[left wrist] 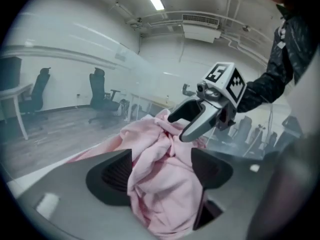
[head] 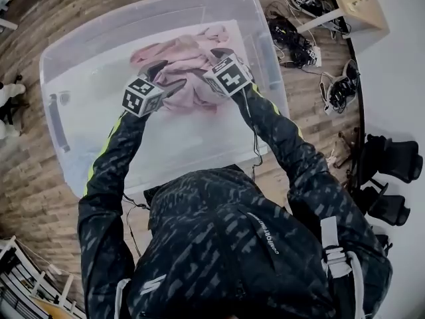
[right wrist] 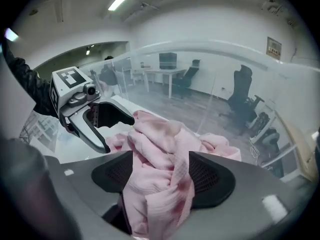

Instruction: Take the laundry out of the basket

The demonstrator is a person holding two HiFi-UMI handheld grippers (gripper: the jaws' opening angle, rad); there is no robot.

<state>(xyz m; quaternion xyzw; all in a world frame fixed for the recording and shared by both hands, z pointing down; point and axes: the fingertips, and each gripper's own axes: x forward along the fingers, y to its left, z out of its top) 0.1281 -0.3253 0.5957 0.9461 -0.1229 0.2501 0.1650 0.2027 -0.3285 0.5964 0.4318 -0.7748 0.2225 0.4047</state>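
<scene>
A bundle of pink laundry [head: 189, 55] lies at the far end of a clear plastic bin [head: 73, 72] that serves as the basket. Both grippers are down inside the bin, one on each side of the pile. My left gripper [head: 169, 77] points in from the left, its jaws apart with folds of the pink cloth [left wrist: 150, 139] bunched loosely between them. Facing it from the right is my right gripper [head: 207, 64], also with its jaws spread and pink cloth [right wrist: 160, 134] filling the gap. In the left gripper view the right gripper [left wrist: 179, 128] sits on top of the pile.
The bin's walls rise round both grippers, and its near half shows bare white bottom [head: 179, 145]. On the wood floor to the right lie tangled cables [head: 295, 42], black chair bases [head: 392, 161] and a wooden desk [head: 358, 2]. A white rack [head: 26, 278] stands at the lower left.
</scene>
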